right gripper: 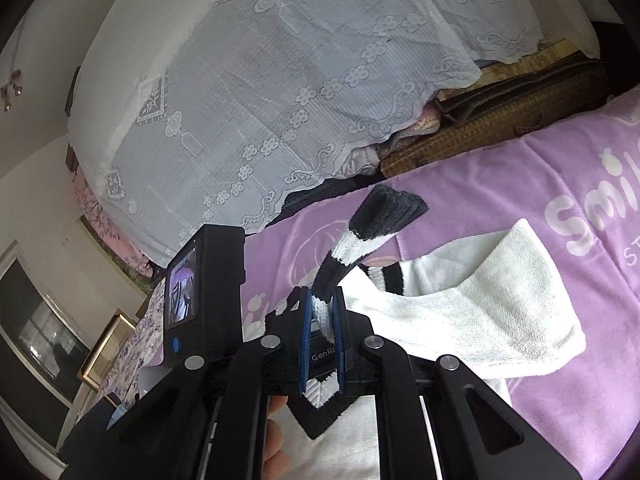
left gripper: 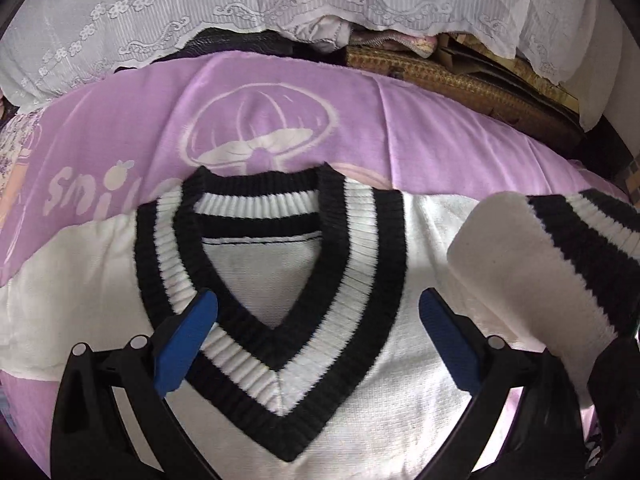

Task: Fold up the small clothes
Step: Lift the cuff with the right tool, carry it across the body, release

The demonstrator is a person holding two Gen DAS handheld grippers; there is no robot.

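Purple blanket (left gripper: 420, 120) carried the sweater (left gripper: 340, 380); my left gripper (left gripper: 318, 340) hung released over its collar, right gripper (right gripper: 322, 344) clenched its cuff (right gripper: 360, 240).

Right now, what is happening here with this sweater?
A person is folding a white sweater with black stripes on a purple blanket. The right gripper has its jaws shut on the striped cuff and lifts that sleeve over the body. The left gripper hangs open above the V-neck collar, holding nothing.
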